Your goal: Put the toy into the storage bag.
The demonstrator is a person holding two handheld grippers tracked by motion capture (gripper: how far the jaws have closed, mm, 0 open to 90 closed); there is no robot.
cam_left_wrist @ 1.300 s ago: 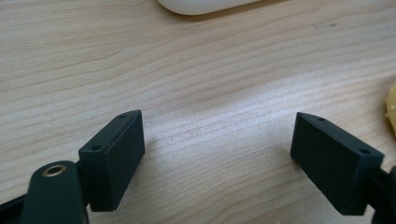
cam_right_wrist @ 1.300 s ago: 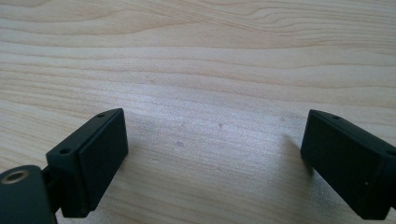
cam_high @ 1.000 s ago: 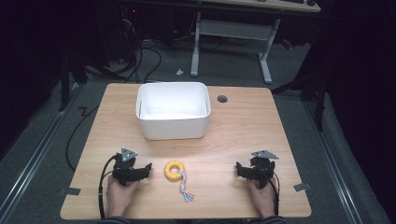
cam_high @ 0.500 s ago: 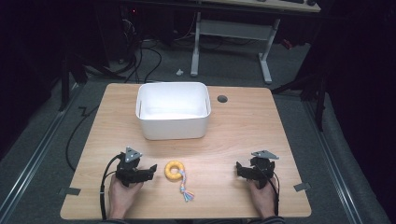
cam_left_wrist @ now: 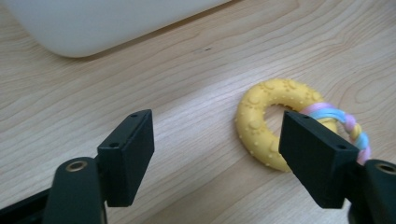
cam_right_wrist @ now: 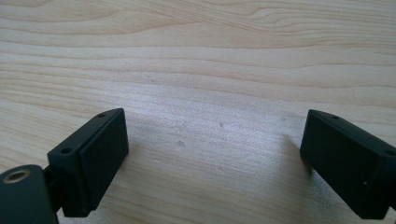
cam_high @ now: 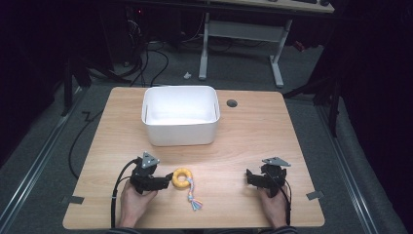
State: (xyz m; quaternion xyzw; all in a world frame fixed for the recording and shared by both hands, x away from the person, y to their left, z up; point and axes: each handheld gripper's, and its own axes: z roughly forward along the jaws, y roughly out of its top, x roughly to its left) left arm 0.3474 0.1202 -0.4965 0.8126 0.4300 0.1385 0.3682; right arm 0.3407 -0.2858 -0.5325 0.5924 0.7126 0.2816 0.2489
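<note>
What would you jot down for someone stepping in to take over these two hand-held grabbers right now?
Left gripper: open, low over the table, just left of the yellow ring toy; nothing held.
Right gripper: open, empty, over bare wood near the right side.
The ring toy with its braided rope tail lies flat near the front edge.
White bin: behind it, empty.
Done: nothing moved yet. Left: probably grasp the toy, perhaps for the bin.
</note>
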